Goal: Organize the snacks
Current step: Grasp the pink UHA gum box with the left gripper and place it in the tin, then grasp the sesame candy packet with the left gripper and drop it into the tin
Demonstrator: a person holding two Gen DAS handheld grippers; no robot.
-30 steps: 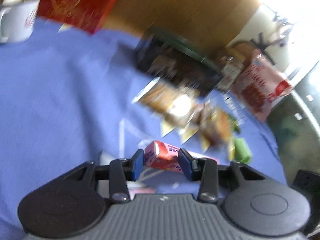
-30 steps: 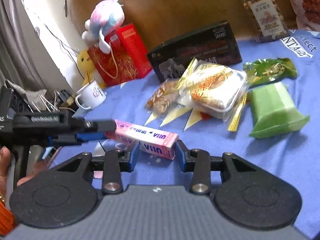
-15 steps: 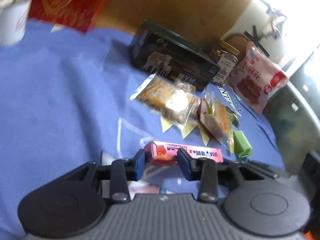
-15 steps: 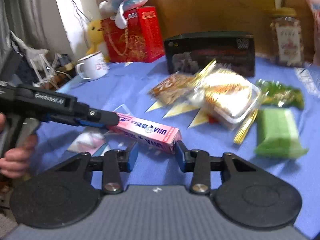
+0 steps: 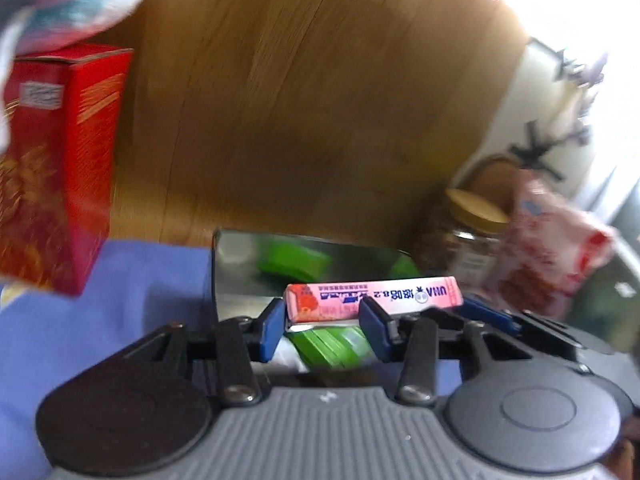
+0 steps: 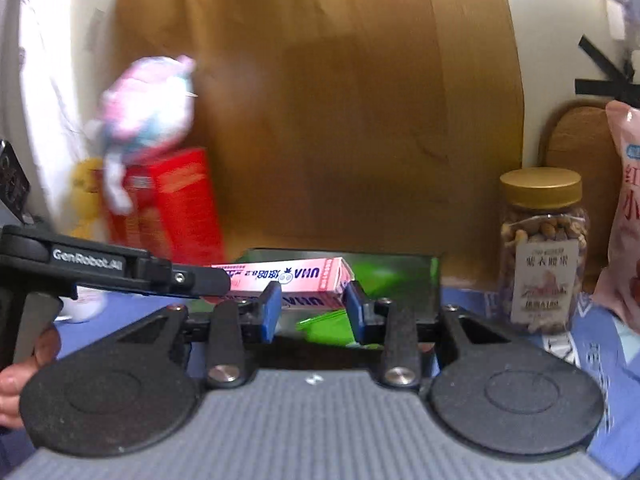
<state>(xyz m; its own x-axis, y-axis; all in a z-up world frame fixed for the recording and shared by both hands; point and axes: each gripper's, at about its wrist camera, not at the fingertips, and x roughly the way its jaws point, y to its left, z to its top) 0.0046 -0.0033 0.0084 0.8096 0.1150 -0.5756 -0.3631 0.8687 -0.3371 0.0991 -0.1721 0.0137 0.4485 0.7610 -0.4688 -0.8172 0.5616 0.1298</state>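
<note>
A long pink candy box (image 5: 372, 298) is held at both ends. My left gripper (image 5: 322, 326) is shut on its strawberry end, and my right gripper (image 6: 310, 308) is shut on its other end (image 6: 288, 276). The box hangs just above a dark open box (image 5: 248, 272) with a shiny inner wall. Green packs (image 5: 332, 346) lie inside it, below the candy box. The left gripper's arm (image 6: 120, 268) shows in the right wrist view, reaching in from the left.
A red gift box (image 5: 52, 168) with a plush toy (image 6: 148, 108) on top stands at the left. A nut jar (image 6: 544, 252) and a pink snack bag (image 6: 624, 216) stand at the right. A wooden board (image 6: 340, 100) rises behind. Blue cloth (image 5: 120, 300) covers the table.
Both grippers have carried the pink candy box up and forward, from above the loose snacks on the cloth to over the dark box. Both stay shut on it.
</note>
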